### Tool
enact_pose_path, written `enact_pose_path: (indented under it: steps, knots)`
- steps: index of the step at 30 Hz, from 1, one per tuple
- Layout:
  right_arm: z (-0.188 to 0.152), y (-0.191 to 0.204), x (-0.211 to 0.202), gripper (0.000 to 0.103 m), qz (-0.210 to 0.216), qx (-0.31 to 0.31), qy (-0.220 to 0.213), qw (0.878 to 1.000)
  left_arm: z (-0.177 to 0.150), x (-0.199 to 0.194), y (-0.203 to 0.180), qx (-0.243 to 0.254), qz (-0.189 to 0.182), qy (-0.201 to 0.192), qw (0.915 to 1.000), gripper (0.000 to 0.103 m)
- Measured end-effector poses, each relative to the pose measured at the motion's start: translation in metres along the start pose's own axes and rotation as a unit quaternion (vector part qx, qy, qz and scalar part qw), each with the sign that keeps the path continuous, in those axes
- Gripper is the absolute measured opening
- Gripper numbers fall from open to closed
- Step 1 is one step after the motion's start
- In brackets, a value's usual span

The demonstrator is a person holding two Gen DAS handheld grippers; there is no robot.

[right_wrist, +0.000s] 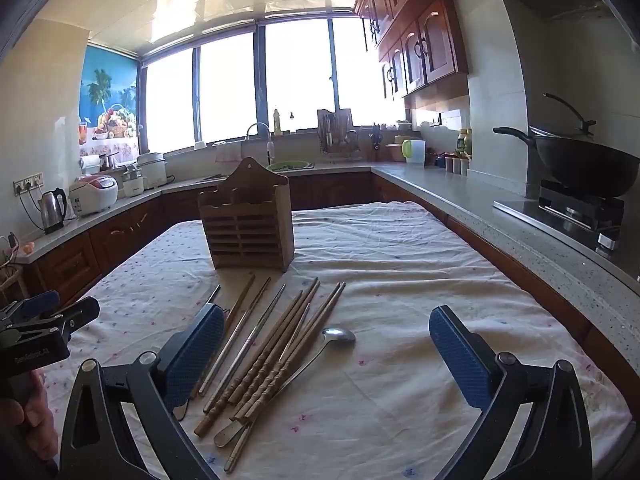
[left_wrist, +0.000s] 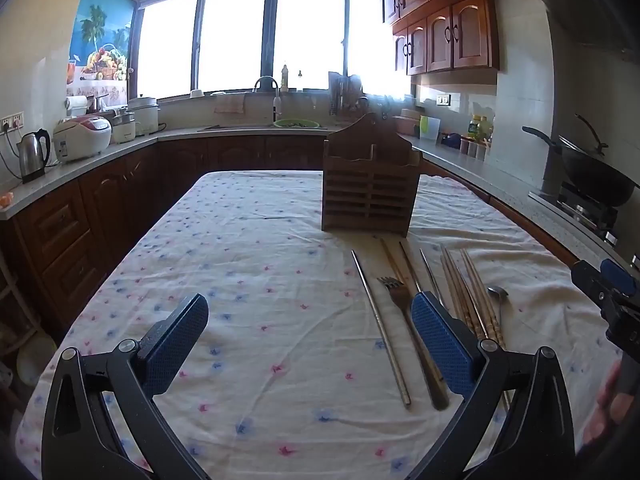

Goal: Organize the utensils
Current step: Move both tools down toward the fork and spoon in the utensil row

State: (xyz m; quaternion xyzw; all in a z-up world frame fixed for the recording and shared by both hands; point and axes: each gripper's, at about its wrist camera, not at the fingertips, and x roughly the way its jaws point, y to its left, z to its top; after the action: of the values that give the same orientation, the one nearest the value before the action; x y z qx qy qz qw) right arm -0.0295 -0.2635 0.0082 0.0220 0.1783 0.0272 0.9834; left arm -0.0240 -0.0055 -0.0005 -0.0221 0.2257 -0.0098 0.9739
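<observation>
Your left gripper (left_wrist: 310, 336) and right gripper (right_wrist: 326, 354) both hover with fingers spread wide, holding nothing. Chopsticks (right_wrist: 272, 350), a fork (left_wrist: 404, 308) and a spoon (right_wrist: 332, 340) lie on the tablecloth (left_wrist: 240, 260), near the wooden holder (right_wrist: 250, 224) standing beyond them.

No text is legible — only a blurred white imprint on the left gripper (right_wrist: 36, 350).

The utensil holder (right_wrist: 247, 222) stands upright on the table (right_wrist: 400, 264), toward its far end. The chopsticks (right_wrist: 276, 344) lie in front of it, at 6 o'clock. The spoon (right_wrist: 334, 340) lies at their 3 o'clock side, the fork (left_wrist: 400, 300) at their 9 o'clock side.
</observation>
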Motion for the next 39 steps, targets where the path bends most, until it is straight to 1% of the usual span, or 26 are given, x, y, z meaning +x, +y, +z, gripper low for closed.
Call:
enact_pose_path:
  steps: [18,21,35,39]
  knots:
    - [0.003,-0.001,-0.001,0.103,0.012,-0.003,-0.005,1.0,0.003,-0.001,-0.002,-0.001,-0.001,-0.002,1.0,0.103]
    - [0.003,0.0,-0.003,0.103,0.014,0.001,-0.014,1.0,0.003,0.0,-0.003,-0.001,-0.001,-0.001,1.0,0.103]
    - [0.003,-0.006,-0.002,0.103,0.014,0.011,0.005,1.0,0.0,0.005,-0.004,-0.001,-0.007,0.007,0.9999,0.103]
    - [0.002,-0.009,0.001,0.103,0.014,0.016,0.017,1.0,0.003,0.012,-0.004,-0.009,-0.025,0.025,0.9993,0.103]
